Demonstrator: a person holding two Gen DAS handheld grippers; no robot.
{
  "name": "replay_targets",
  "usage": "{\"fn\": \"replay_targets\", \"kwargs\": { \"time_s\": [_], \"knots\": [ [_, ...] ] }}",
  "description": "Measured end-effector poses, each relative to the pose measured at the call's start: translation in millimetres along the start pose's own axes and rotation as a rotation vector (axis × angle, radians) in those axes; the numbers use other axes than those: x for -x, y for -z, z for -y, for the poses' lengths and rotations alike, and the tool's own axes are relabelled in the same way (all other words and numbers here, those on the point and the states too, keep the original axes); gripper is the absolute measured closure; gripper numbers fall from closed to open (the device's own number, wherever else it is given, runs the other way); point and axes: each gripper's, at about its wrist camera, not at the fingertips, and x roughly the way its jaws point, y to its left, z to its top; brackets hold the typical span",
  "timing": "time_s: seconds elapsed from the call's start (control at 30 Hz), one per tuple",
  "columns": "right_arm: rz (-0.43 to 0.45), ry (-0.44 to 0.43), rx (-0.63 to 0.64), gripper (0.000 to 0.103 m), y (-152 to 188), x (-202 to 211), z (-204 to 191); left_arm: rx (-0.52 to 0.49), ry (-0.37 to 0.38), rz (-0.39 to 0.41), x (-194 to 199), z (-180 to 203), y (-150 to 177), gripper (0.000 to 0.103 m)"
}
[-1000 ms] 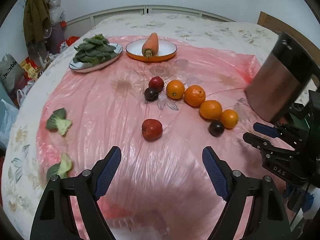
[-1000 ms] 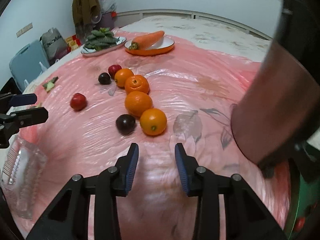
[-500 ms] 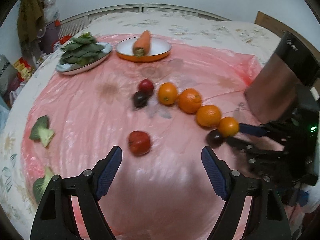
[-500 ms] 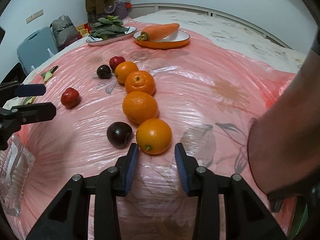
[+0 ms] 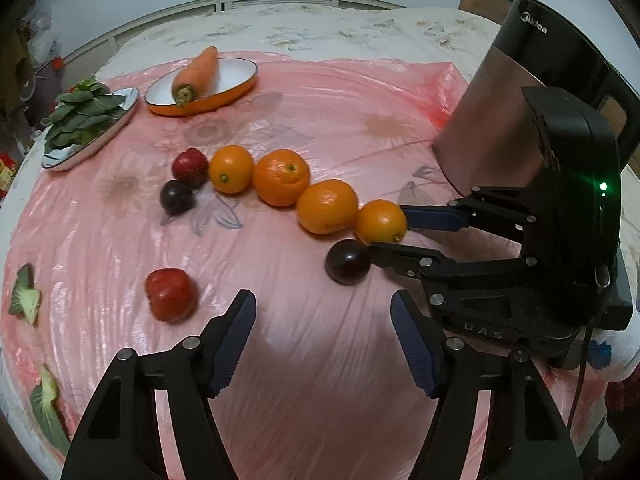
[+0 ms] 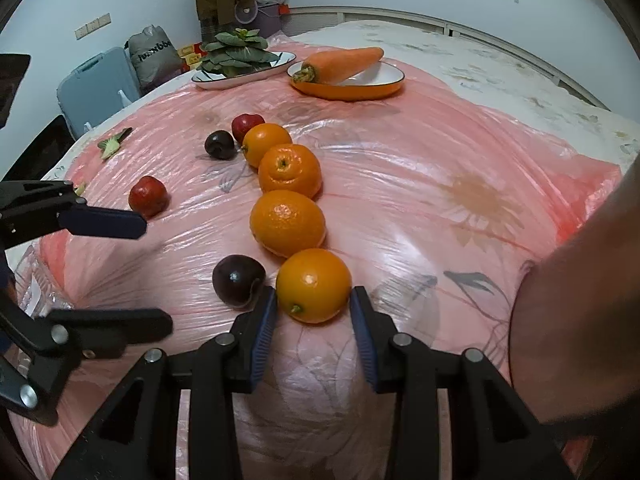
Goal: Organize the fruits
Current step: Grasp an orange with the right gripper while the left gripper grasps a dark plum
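While my right jaws (image 6: 313,300) stand narrow around the nearest orange (image 6: 313,285), blue pads at or just off its flanks, contact cannot be confirmed. I judge the fruit firm, round and liable to roll on the slick pink sheet (image 6: 420,208); it should be taken across its widest part. A dark plum (image 6: 238,280) lies just beside. My left jaws (image 5: 324,340) have just been closing, empty, near the red fruit (image 5: 172,294).

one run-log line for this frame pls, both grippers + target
right hand-held gripper: open, straddling nearest orange | left hand-held gripper: open, empty, jaws just been closing | dark plum: beside orange
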Motion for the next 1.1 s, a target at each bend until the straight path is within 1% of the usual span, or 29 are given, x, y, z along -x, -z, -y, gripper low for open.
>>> {"fn": "replay_targets", "kwargs": {
  "time_s": [0.1,0.2,0.23,0.27,0.37,0.57,0.63,0.7,0.8,0.83,0.93,1.03,1.1],
  "knots": [
    [0.007,-0.009,0.005,0.065,0.9,-0.2,1.3,-0.017,-0.007,-0.01,-6.8,6.8,-3.5,0.04],
    [0.012,-0.019,-0.006,0.065,0.7,-1.7,5.8,-0.014,-0.009,-0.021,-12.3,6.3,-5.1,0.042],
    [0.015,-0.022,-0.006,0.062,0.5,-1.7,6.3,-0.014,-0.013,-0.026,-14.7,6.0,-5.6,0.042],
    [0.02,-0.022,0.001,0.062,-0.4,-2.2,5.9,-0.016,-0.017,-0.027,-15.2,6.0,-5.8,0.042],
    [0.02,-0.019,0.013,0.062,-2.8,-6.8,5.7,-0.018,-0.022,-0.035,-18.6,5.4,-6.0,0.043],
    [0.036,-0.047,-0.011,0.063,-4.7,-9.0,12.6,-0.028,-0.022,-0.041,-24.1,6.6,-7.1,0.043],
    [0.055,-0.028,-0.019,0.063,-3.9,-4.0,12.9,-0.028,-0.018,-0.037,-25.1,7.7,-7.6,0.043],
    [0.082,-0.003,-0.041,0.063,-2.2,4.5,16.2,-0.025,-0.011,-0.033,-26.9,8.7,-9.1,0.046],
    [0.114,0.032,-0.088,0.063,1.4,17.5,24.8,-0.012,-0.005,-0.03,-30.3,7.8,-12.6,0.05],
    [0.119,0.037,-0.099,0.063,2.5,20.4,27.2,-0.002,-0.002,-0.029,-31.2,6.5,-14.2,0.054],
    [0.119,0.053,-0.118,0.063,7.1,26.0,32.1,0.021,0.007,-0.025,-32.5,3.8,-18.4,0.056],
    [0.11,0.062,-0.126,0.063,11.8,28.6,34.0,0.018,0.011,-0.029,-35.2,6.7,-20.2,0.056],
    [0.11,0.066,-0.126,0.063,15.0,30.7,32.3,0.016,0.015,-0.028,-37.0,10.0,-22.0,0.059]
  ]
}}
